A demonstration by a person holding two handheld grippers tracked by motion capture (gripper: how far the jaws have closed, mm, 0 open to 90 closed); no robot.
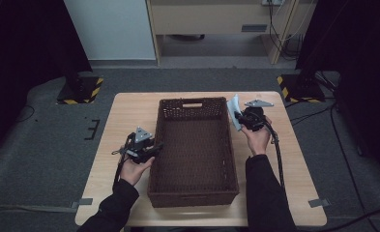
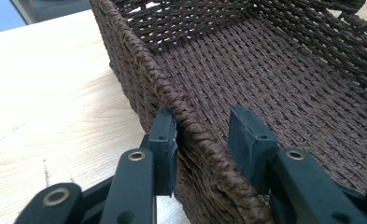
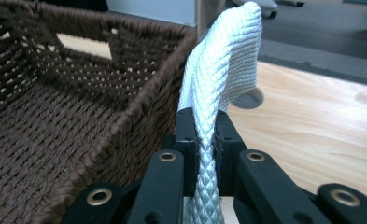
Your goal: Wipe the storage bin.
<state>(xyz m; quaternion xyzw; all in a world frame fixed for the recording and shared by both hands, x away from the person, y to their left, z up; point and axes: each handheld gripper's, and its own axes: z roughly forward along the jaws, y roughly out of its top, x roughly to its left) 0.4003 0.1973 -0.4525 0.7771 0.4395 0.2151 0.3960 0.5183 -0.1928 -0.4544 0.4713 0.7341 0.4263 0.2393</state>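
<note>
- high view: the brown woven basket (image 1: 193,150) fills the middle of the wooden table (image 1: 124,116), its long axis running from the bottom of the frame toward the top. the right gripper (image 1: 241,117) sits just right of the basket's upper right corner and holds a pale cloth (image 1: 234,111) there; the left gripper (image 1: 154,147) sits at the middle of the basket's left wall.
- right gripper view: the jaws are clenched on the cloth (image 3: 221,79), which runs up between them and flops over at the upper middle of the frame. the basket's rim (image 3: 139,112) lies just left of the jaws, and the empty basket floor (image 3: 41,130) opens at the lower left.
- the relation that counts, as i judge it: the cloth hangs outside the basket, just beside its rim, so a short move to the left of this frame would carry it over the basket's inside. the right hand is far the nearer to it.
- left gripper view: the jaws stand well apart, astride the basket's left rim (image 2: 186,112), one jaw outside the wall and close against it, the other inside with a gap. they are released, not squeezing; whether the outer jaw truly touches i cannot tell.
- a grey three-cornered plate (image 1: 258,103) lies on the table above the right hand.
</note>
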